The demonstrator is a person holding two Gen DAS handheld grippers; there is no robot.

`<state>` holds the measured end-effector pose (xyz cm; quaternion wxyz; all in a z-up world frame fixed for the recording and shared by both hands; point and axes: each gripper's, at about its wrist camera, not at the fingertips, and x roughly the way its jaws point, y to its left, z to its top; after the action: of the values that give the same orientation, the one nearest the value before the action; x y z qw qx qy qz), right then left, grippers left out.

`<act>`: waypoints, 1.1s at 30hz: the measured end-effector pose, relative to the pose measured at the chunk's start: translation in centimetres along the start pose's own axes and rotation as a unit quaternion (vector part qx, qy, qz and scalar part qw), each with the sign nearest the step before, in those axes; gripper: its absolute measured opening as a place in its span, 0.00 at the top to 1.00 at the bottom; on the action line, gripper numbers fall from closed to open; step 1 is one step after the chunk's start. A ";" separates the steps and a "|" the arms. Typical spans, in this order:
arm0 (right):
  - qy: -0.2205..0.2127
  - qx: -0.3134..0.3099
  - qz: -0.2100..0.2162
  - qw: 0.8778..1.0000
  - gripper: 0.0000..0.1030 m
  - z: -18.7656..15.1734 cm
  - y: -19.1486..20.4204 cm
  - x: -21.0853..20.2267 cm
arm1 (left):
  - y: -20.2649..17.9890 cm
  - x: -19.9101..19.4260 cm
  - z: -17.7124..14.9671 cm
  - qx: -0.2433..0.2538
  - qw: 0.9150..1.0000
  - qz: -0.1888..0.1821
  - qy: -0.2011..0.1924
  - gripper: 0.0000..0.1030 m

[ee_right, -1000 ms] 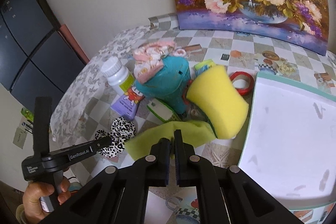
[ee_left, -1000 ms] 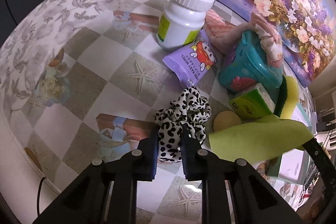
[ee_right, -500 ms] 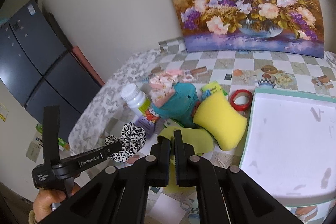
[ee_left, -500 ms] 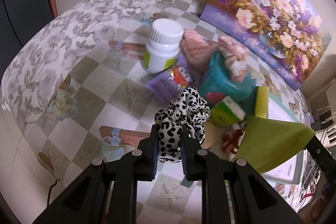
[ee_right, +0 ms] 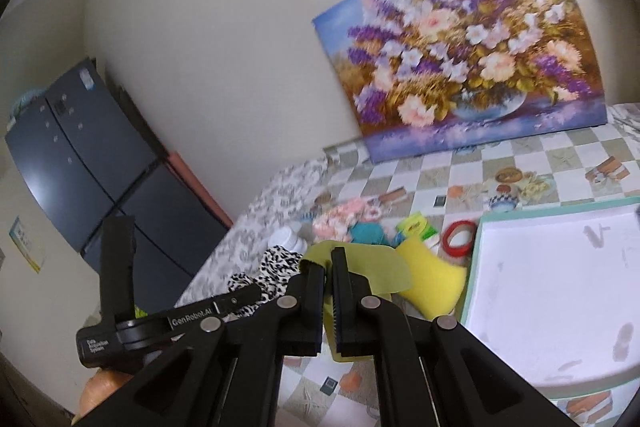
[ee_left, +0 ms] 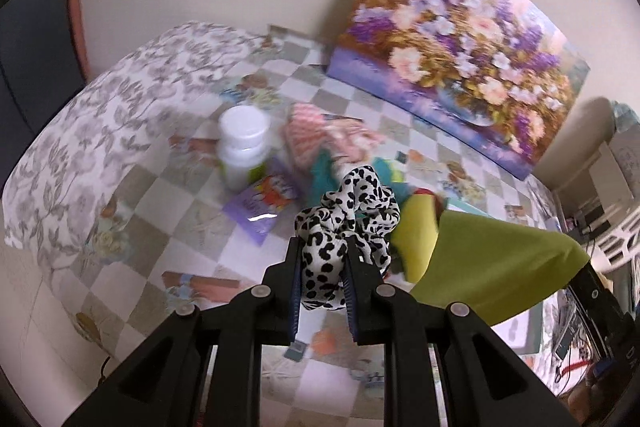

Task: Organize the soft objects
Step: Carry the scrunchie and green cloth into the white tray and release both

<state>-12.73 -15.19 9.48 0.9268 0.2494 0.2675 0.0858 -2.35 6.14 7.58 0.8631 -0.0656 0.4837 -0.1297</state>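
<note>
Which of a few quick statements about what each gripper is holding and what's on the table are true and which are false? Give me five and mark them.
1. The left gripper is clamped on the black-and-white spotted scrunchie. True.
2. The right gripper is open with nothing between its fingers. False: it is shut on the yellow-green cloth.
3. The white tray holds the yellow sponge. False: the sponge lies on the table beside the tray, and the tray has no objects in it.
4. A flower painting leans against the wall at the back of the table. True.
5. The white bottle lies on its side. False: it stands upright, cap on top.
</note>
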 end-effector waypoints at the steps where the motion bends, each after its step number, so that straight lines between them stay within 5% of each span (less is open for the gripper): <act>1: -0.008 0.006 0.000 1.000 0.96 0.2 -0.4 -0.4 | -0.7 0.1 0.0 0.007 1.000 -0.002 0.001 0.82; 10: -0.074 0.080 -0.035 0.993 0.96 1.4 -6.0 -4.2 | -9.4 0.6 0.0 0.096 0.995 -0.022 0.000 0.81; 19: -0.139 0.133 -0.153 0.969 0.96 2.3 -12.0 -9.5 | -17.2 3.2 -0.6 0.156 0.987 -0.044 0.020 0.81; 33: -0.107 0.194 -0.282 0.933 0.96 1.4 -19.6 -10.6 | -23.5 10.4 -3.7 0.210 0.972 -0.056 0.088 0.81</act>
<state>-20.39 -35.75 5.32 0.8694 0.3463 0.2379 -0.2601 -4.06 -19.30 2.74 0.8032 0.1017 0.5149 -0.2818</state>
